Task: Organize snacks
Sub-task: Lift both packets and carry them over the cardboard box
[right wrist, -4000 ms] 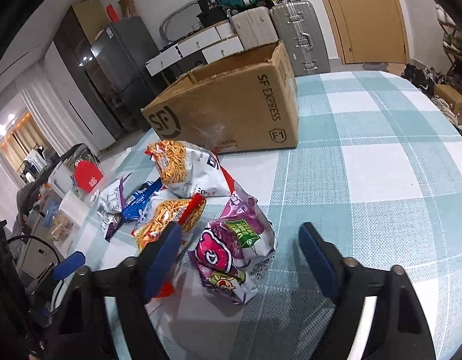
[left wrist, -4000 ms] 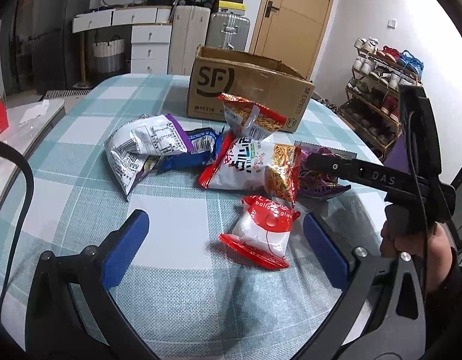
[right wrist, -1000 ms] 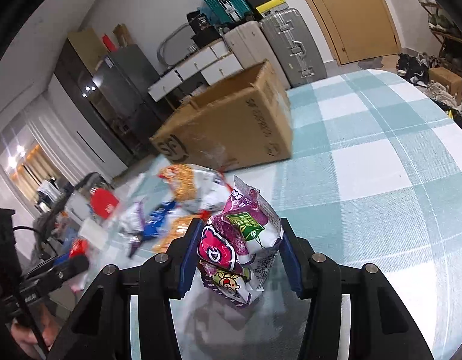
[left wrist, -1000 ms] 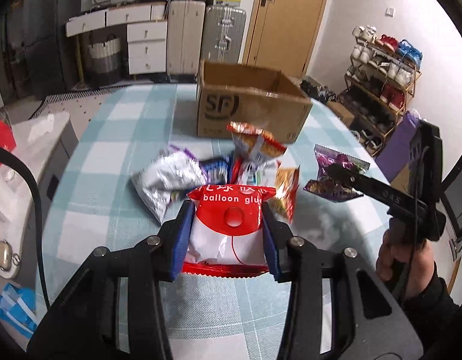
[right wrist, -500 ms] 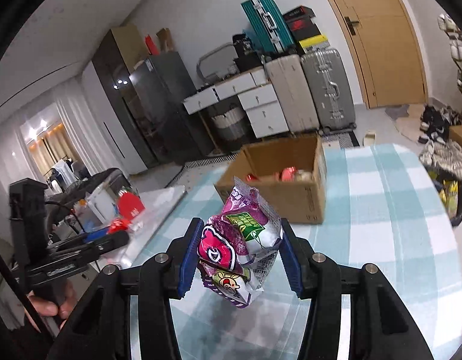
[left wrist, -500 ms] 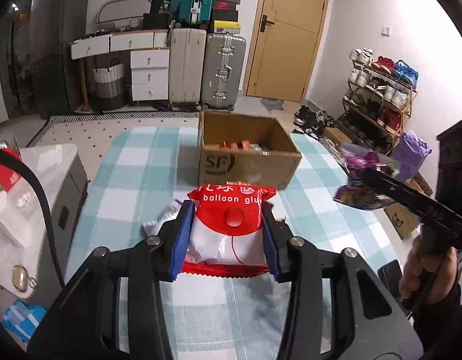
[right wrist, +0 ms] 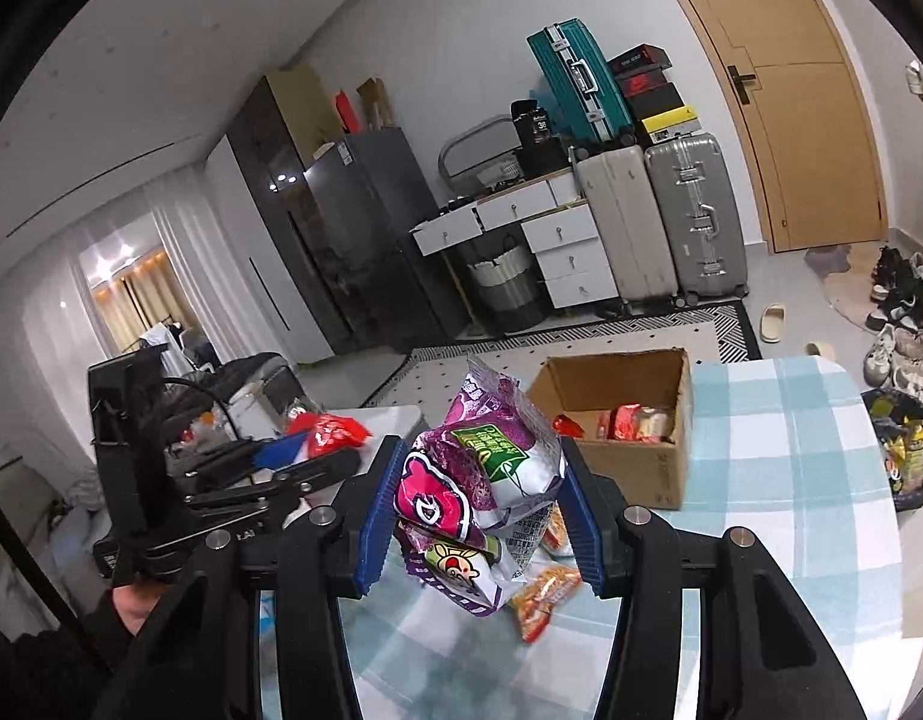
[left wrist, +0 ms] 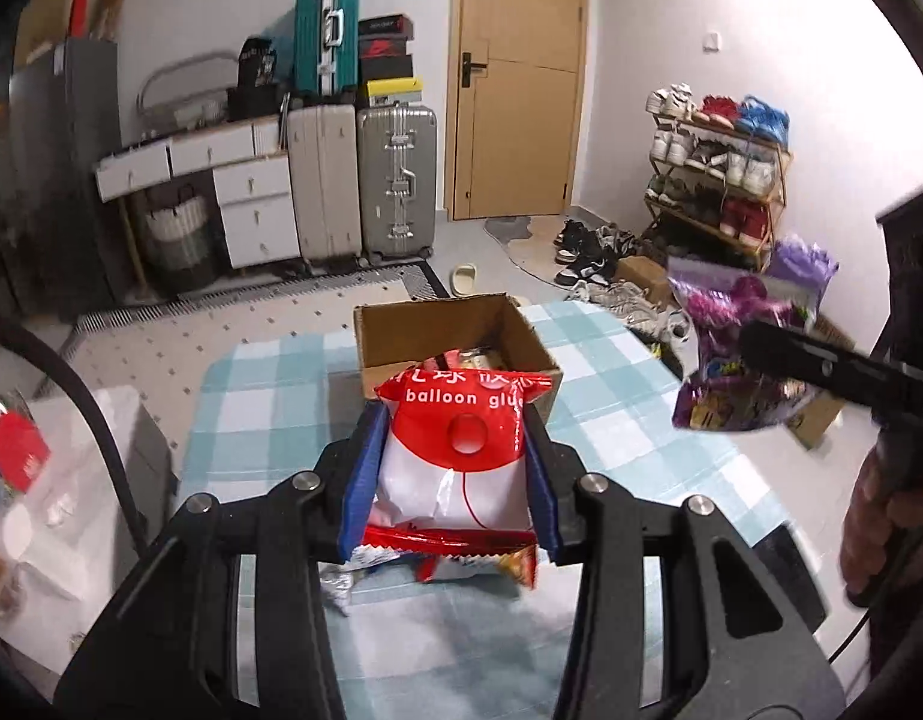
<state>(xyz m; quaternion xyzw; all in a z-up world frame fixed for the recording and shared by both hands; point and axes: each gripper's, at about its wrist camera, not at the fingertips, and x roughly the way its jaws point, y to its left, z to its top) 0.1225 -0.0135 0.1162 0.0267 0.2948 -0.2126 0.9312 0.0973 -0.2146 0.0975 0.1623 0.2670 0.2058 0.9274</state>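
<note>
My left gripper [left wrist: 452,474] is shut on a red and white "balloon glue" snack bag [left wrist: 458,450] and holds it high above the table, in front of the open cardboard box [left wrist: 401,330]. My right gripper [right wrist: 473,510] is shut on a purple snack bag [right wrist: 479,480], also held high; this bag shows at the right in the left wrist view [left wrist: 725,354]. The box [right wrist: 617,468] holds several red snack packs [right wrist: 635,423]. A few snack bags [right wrist: 545,591] lie on the table below the grippers.
The table has a teal and white checked cloth [left wrist: 611,438]. A white side unit [left wrist: 71,516] with small items stands at the left. Suitcases [left wrist: 395,174], drawers and a shoe rack [left wrist: 719,180] stand across the room. A dark bin [right wrist: 905,450] sits beside the table.
Both grippers have risen further with their bags. The box now looks smaller and lower, and its inside shows. The pile of bags is mostly hidden under the grippers.
</note>
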